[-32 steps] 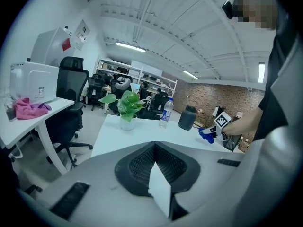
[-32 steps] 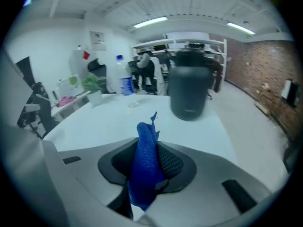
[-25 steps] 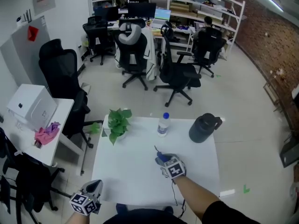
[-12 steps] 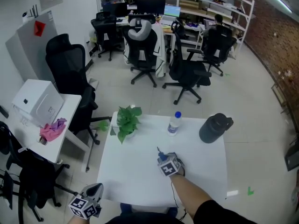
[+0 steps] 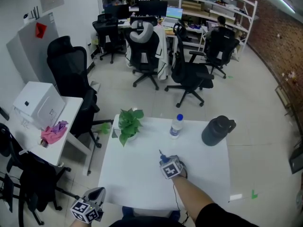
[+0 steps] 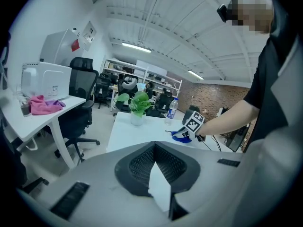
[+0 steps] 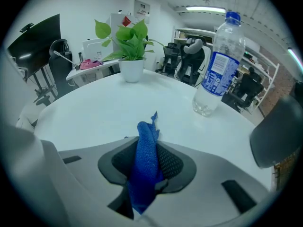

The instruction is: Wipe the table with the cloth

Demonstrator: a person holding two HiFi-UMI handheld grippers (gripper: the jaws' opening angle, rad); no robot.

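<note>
The blue cloth (image 7: pixel 146 160) is bunched between the jaws of my right gripper (image 7: pixel 147 148), which is shut on it. In the head view this right gripper (image 5: pixel 166 163) rests low over the middle of the white table (image 5: pixel 132 178), with a corner of the cloth (image 5: pixel 163 158) poking out ahead of it. The left gripper view also catches the cloth (image 6: pixel 180 136) under the marker cube. My left gripper (image 5: pixel 89 206) hangs off the table's near left corner, jaws shut and empty.
Along the table's far edge stand a potted plant (image 5: pixel 129 122), a clear water bottle (image 5: pixel 176 126) and a dark jug (image 5: pixel 217 130). A side desk (image 5: pixel 71 109) on the left carries a white box and a pink rag (image 5: pixel 53 131). Office chairs (image 5: pixel 71 74) stand beyond.
The head view shifted early on. My right gripper slid slightly left across the table with the cloth, then held still over the last half second. The left gripper stayed put.
</note>
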